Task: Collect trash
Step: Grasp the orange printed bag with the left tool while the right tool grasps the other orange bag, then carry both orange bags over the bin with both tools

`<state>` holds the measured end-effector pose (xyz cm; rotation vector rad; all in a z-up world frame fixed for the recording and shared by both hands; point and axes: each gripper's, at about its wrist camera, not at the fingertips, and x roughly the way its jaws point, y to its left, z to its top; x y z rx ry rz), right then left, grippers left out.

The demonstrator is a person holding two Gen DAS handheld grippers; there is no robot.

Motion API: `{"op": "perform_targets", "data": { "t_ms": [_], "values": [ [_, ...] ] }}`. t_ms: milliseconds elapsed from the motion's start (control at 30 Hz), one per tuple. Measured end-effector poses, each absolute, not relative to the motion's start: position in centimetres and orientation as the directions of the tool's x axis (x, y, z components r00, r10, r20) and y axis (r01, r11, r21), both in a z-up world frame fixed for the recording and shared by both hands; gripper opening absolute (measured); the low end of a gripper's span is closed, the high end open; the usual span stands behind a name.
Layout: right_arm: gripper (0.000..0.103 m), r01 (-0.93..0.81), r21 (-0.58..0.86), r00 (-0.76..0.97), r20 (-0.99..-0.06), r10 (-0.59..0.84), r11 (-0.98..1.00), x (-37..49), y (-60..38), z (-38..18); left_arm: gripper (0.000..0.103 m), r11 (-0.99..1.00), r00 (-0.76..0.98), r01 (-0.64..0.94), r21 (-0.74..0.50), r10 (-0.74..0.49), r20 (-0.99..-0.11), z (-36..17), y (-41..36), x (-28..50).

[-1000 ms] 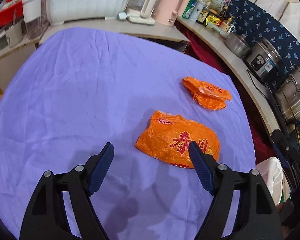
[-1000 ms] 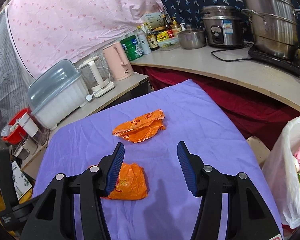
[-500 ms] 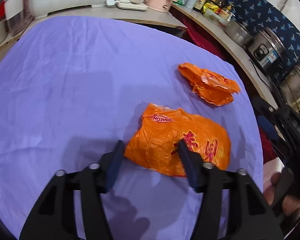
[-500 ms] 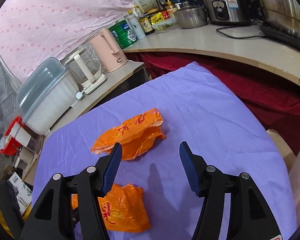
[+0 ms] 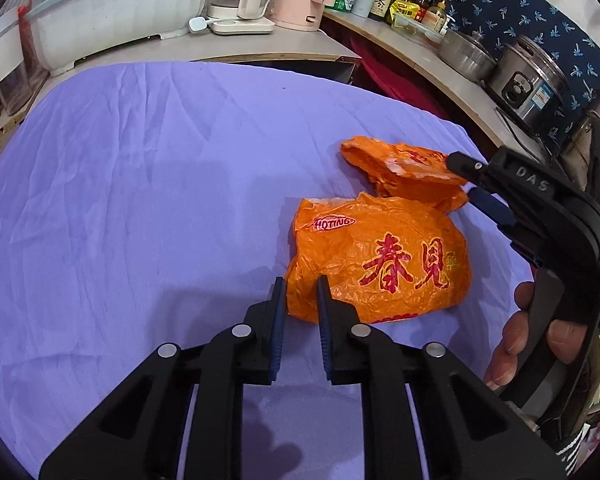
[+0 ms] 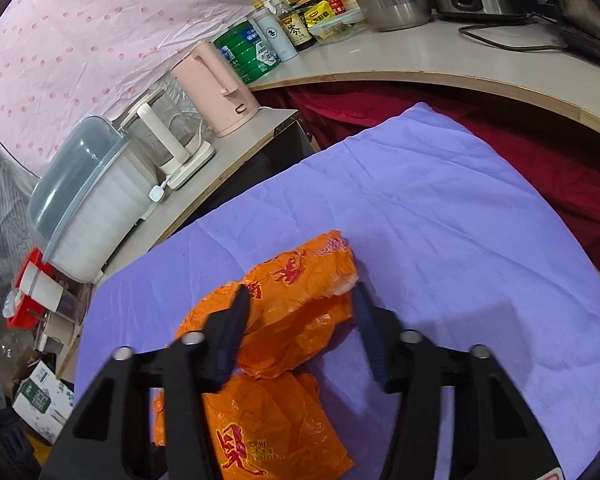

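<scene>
Two crumpled orange plastic bags lie side by side on the purple cloth that covers the bench (image 5: 140,184). The nearer one, a puffy orange bag printed with red characters (image 5: 380,256), sits toward the right side of the cloth. The left gripper (image 5: 300,284) has its blue-padded fingers drawn nearly together on the bag's near left corner, a fold of the orange film pinched between them. The bag's body rests on the cloth.

Just behind it, touching or almost touching, is the second flatter orange bag with red print (image 6: 300,300). The right gripper (image 6: 300,296) stands over this one with its fingers apart, one on each side of the bundle. The left finger (image 6: 236,320) lies against the wrinkled film; the right finger (image 6: 364,316) is at the bag's far edge, and I cannot tell whether it touches. From the left wrist view the same gripper reaches in from the right, its tip at the end of that bag, with the person's hand (image 5: 532,336) wrapped round the handle.

Along the far bench stand a pale pink electric kettle (image 6: 216,84), a clear-lidded white container (image 6: 96,200), bottles and a green can, and steel pots.
</scene>
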<state>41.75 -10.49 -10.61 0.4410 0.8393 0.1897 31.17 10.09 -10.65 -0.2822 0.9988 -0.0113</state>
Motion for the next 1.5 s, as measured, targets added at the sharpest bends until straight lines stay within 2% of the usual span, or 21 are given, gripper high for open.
{"op": "perform_targets", "data": {
  "t_ms": [33,100,500,600,633,867,1233,1500],
  "values": [
    [0.026,0.004,0.447,0.652,-0.68,0.336,0.895,41.9,-10.3,-10.7,0.015,0.964,0.544,-0.12,-0.237,-0.136,-0.828,-10.6,10.1,31.3],
    [0.006,-0.005,0.444,0.649,-0.681,0.34,0.896,41.9,-10.2,-10.6,0.015,0.965,0.545,-0.12,-0.235,-0.134,-0.828,-10.5,10.1,31.3],
    [0.006,0.001,0.409,0.769,-0.584,0.262,0.912,34.9,-13.6,-2.9,0.013,0.969,0.61,-0.072,-0.237,-0.146,-0.779,-5.5,8.4,28.9],
    [0.006,0.007,0.412,0.794,-0.556,0.246,0.911,32.1,-15.1,-0.8,0.011,0.969,0.635,-0.051,-0.242,-0.156,-0.756,-3.5,7.7,27.7],
    [0.006,0.009,0.411,0.802,-0.548,0.239,0.911,31.3,-15.5,-0.1,0.005,0.969,0.641,-0.043,-0.244,-0.161,-0.751,-3.0,7.5,27.4],
    [0.006,0.026,0.382,0.854,-0.488,0.178,0.924,24.7,-18.4,4.4,0.005,0.968,0.685,0.016,-0.249,-0.192,-0.703,1.1,5.0,23.9],
    [0.006,0.065,0.377,0.879,-0.46,0.126,0.924,16.6,-21.9,5.9,0.004,0.97,0.712,0.054,-0.237,-0.204,-0.672,3.8,2.9,19.6],
    [0.006,0.138,0.36,0.901,-0.433,0.034,0.923,11.4,-26.0,6.6,0.004,0.967,0.724,0.133,-0.22,-0.246,-0.644,6.2,-1.3,17.5]
  ]
}}
